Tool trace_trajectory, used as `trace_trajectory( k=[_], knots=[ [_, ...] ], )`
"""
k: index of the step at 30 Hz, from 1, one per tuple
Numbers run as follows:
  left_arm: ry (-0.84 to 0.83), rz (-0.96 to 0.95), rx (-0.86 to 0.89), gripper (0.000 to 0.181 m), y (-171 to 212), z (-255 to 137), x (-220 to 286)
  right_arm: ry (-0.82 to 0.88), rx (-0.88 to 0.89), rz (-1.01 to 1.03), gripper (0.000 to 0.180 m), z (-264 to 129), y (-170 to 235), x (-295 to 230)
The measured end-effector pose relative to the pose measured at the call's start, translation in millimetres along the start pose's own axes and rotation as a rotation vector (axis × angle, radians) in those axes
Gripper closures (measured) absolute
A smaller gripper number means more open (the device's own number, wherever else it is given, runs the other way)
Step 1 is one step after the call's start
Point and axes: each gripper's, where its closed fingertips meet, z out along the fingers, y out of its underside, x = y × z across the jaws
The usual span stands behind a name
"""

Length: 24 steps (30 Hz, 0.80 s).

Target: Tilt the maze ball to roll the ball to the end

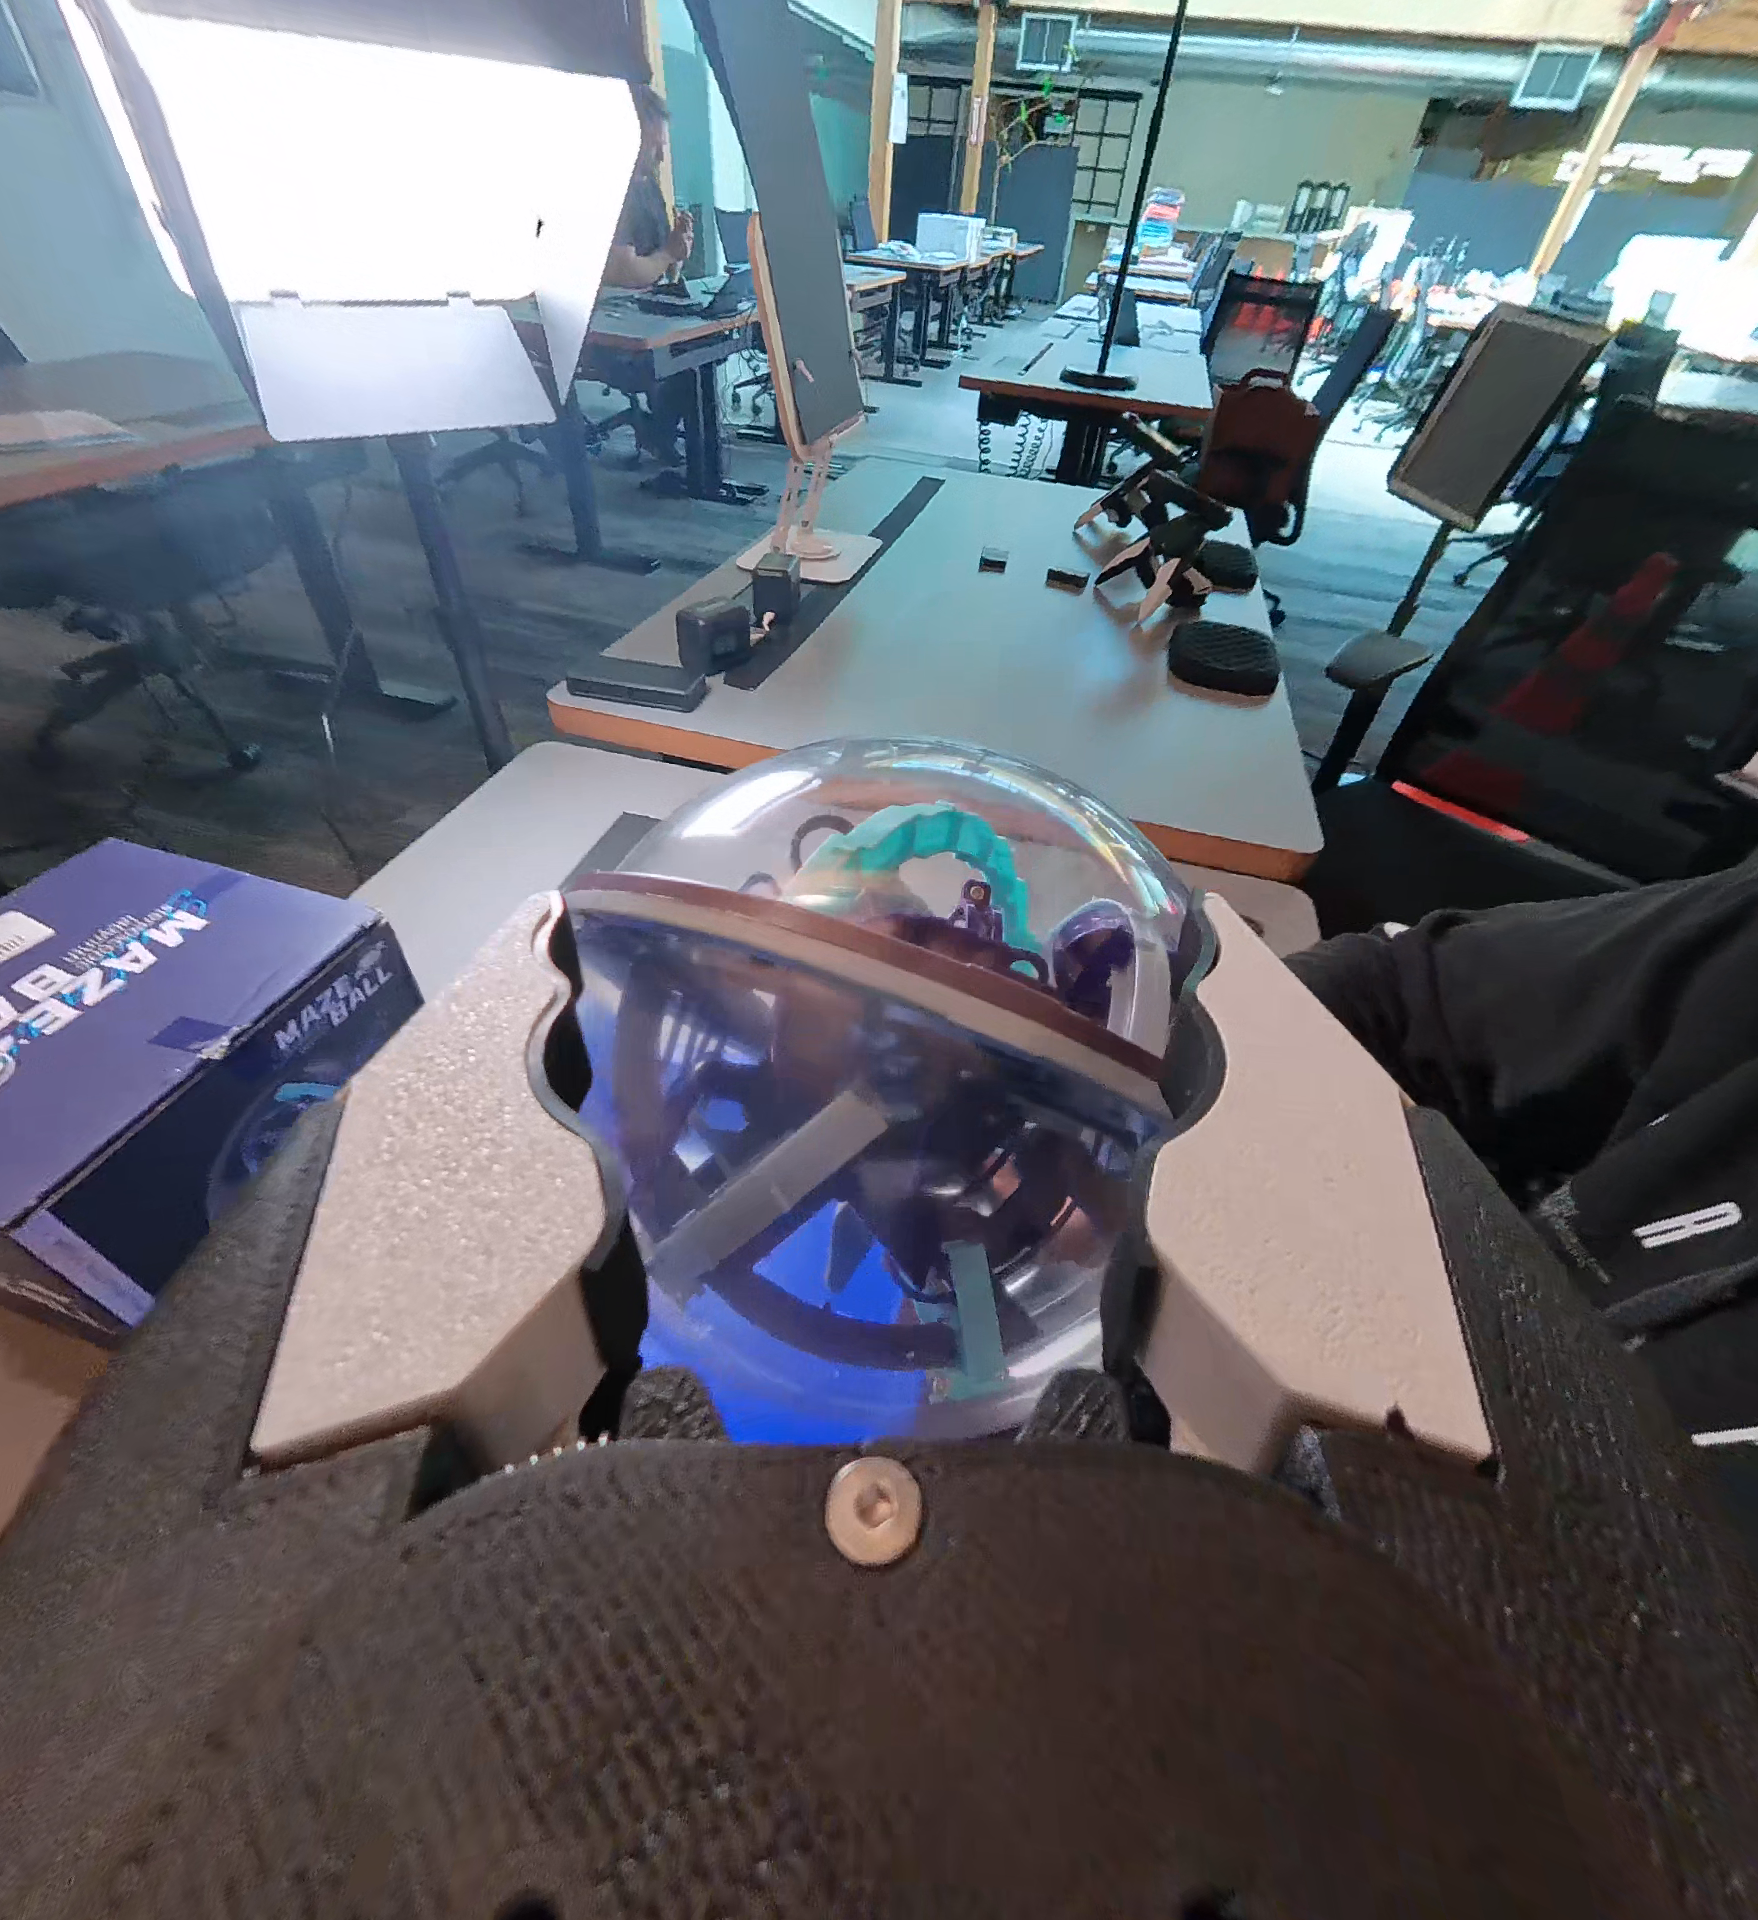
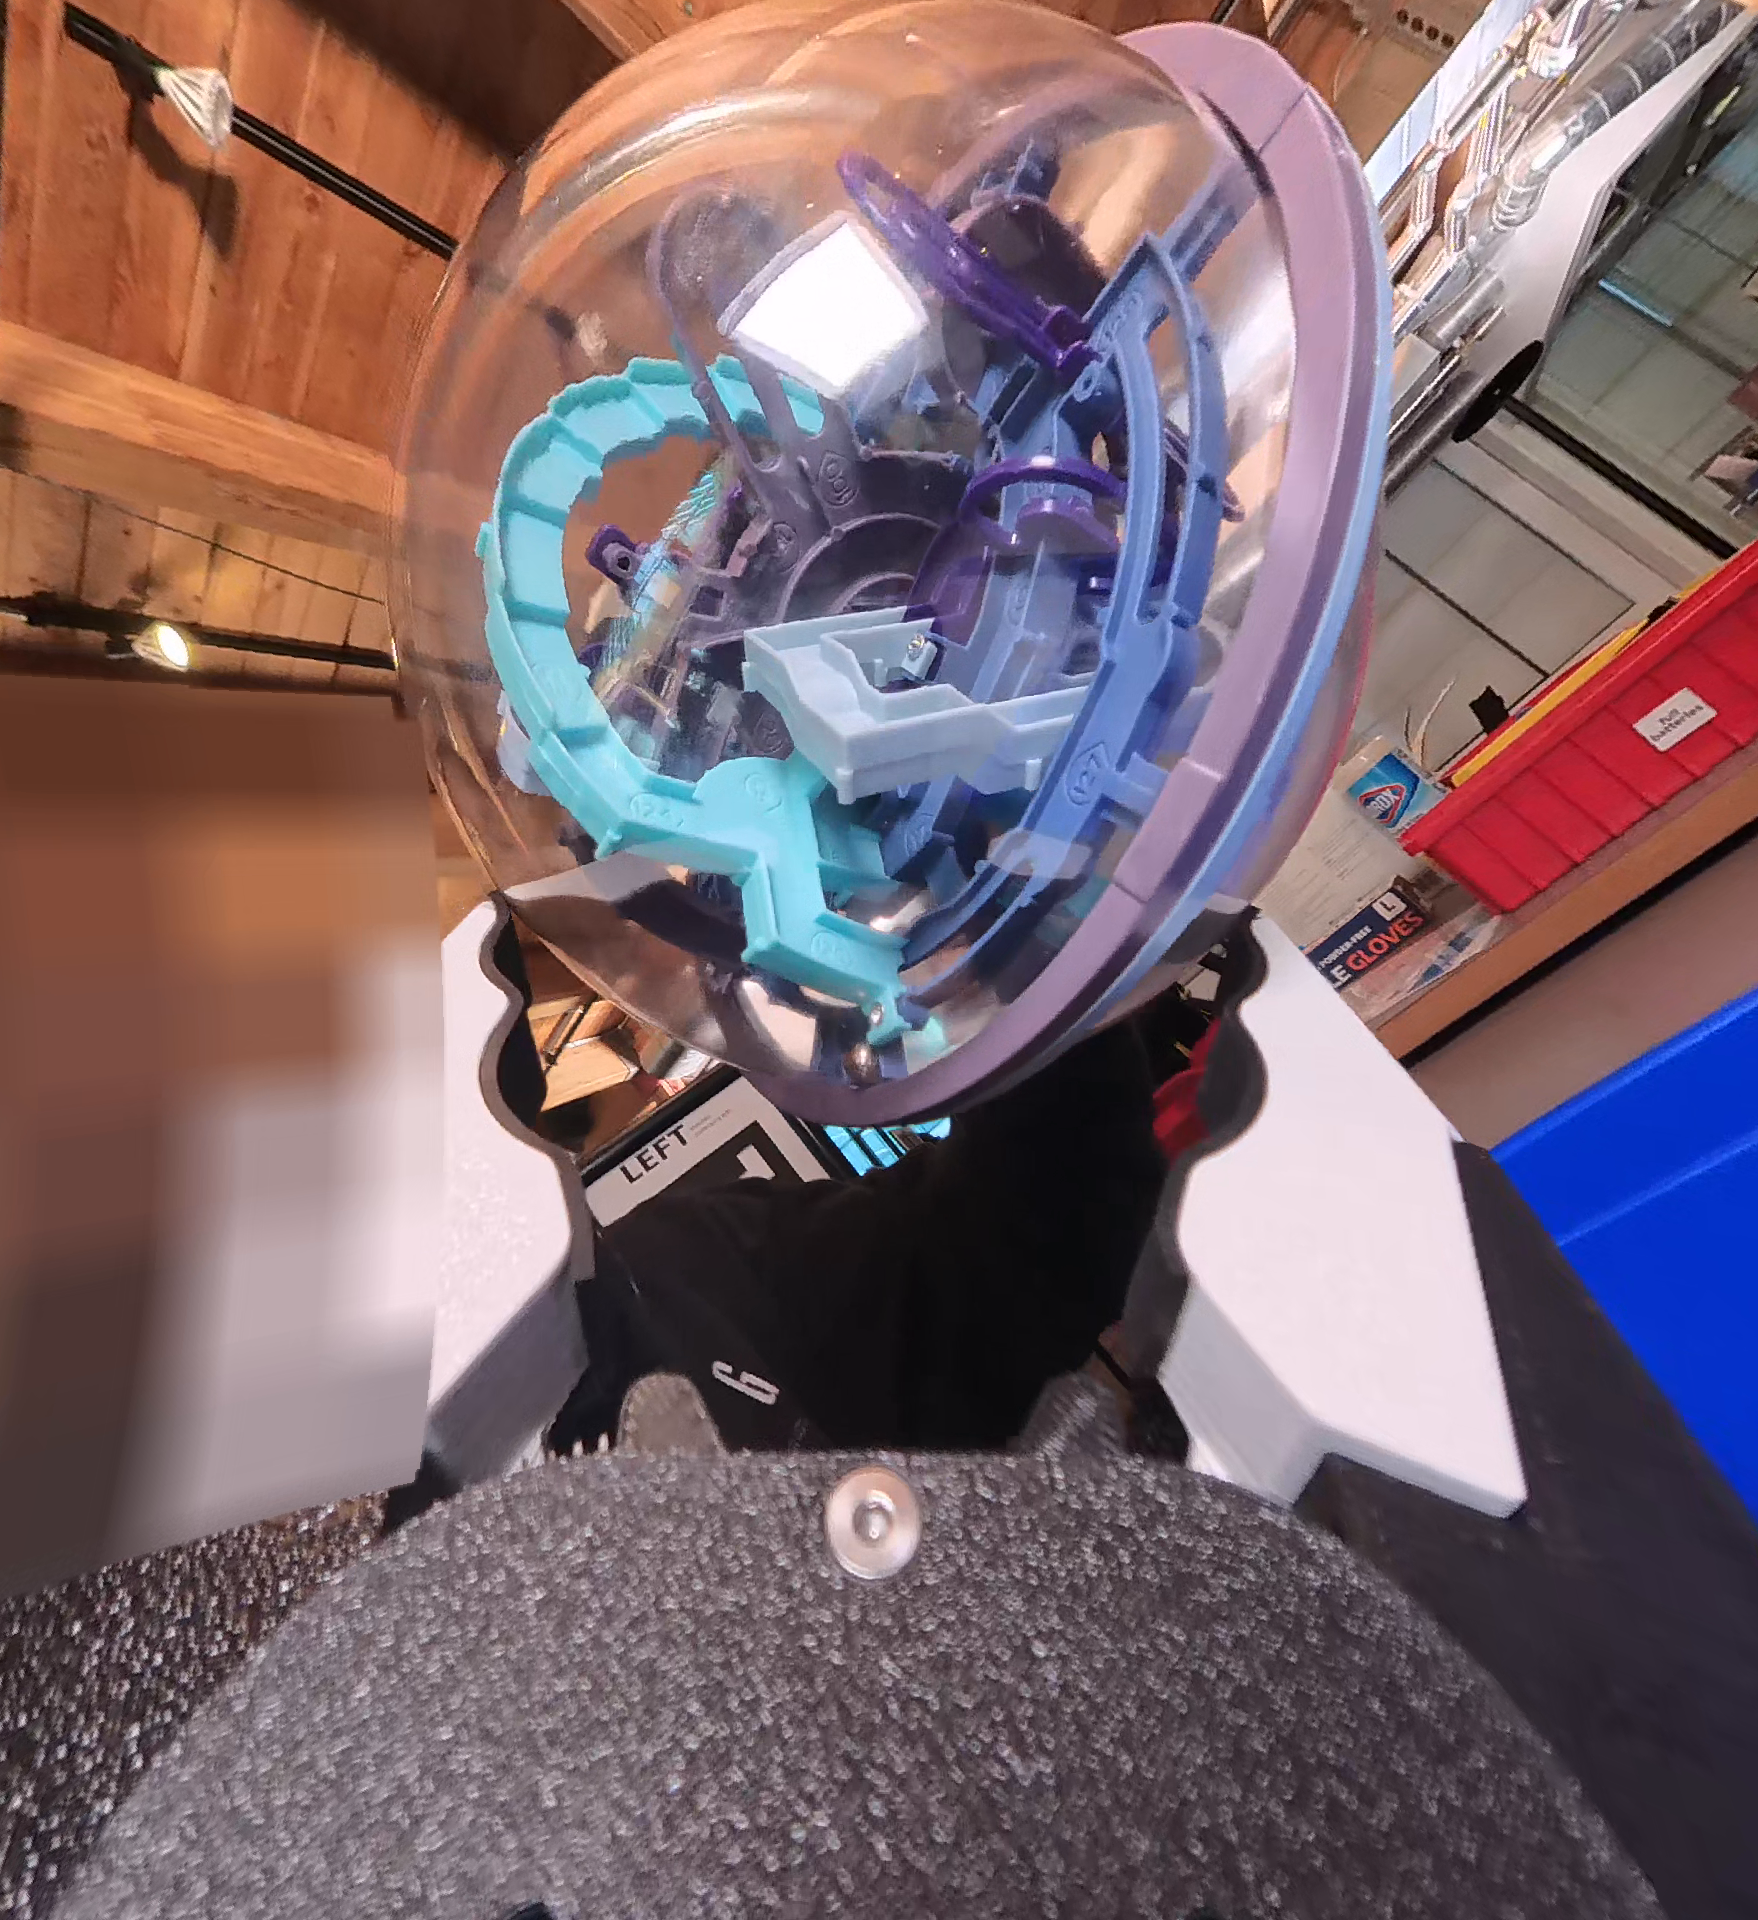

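in the left wrist view my left claw (image 1: 875, 1039) holds the clear maze ball (image 1: 885, 997) tight between its two grey fingers (image 1: 459, 1174), above the table (image 1: 501, 831), with the blue box (image 1: 116, 1049) just beside. in the right wrist view my right claw (image 2: 870, 987) stands wide, and the maze ball (image 2: 885, 540) sits at the fingertips (image 2: 1301, 1060); i cannot tell whether they touch it.

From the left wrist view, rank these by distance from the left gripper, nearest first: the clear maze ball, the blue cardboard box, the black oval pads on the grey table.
1. Clear plastic maze ball, held between the jaws of the left gripper.
2. Blue cardboard box, close by on the left.
3. Black oval pads, ahead and right on the far grey table.
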Motion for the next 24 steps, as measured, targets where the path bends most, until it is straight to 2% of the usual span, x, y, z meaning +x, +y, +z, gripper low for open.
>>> trace_trajectory(
  k=[1, 4, 9, 14, 16, 21, 24],
  knots=[
    [-0.008, 0.029, -0.004, 0.069, -0.9, -1.0, 1.5, 0.005, -0.008, -0.021, 0.051, -0.2, 0.8, 0.2],
    [-0.001, 0.098, -0.003, 0.078, -2.6, -6.6, 12.2, 0.045, -0.040, -0.188, 0.055, -0.8, 2.0, -1.2],
    [0.006, 0.076, 0.107, 0.083, -10.4, -22.0, 17.6, 0.139, -0.093, -0.461, 0.071, -0.8, 4.6, -0.5],
    [-0.002, 0.077, 0.170, 0.099, -13.3, -33.0, 16.6, 0.196, -0.129, -0.563, 0.093, -3.2, 9.2, 7.9],
    [-0.006, 0.092, 0.191, 0.109, -14.4, -39.9, 16.3, 0.213, -0.135, -0.581, 0.096, -4.2, 7.4, 8.8],
    [0.033, 0.109, 0.205, 0.115, -5.7, -49.5, 18.5, 0.231, -0.205, -0.615, 0.097, -6.4, 13.2, 12.2],
    [0.054, 0.112, 0.250, 0.121, -2.5, -57.8, 16.8, 0.266, -0.224, -0.651, 0.103, -7.0, 12.3, 14.8]
  ],
)
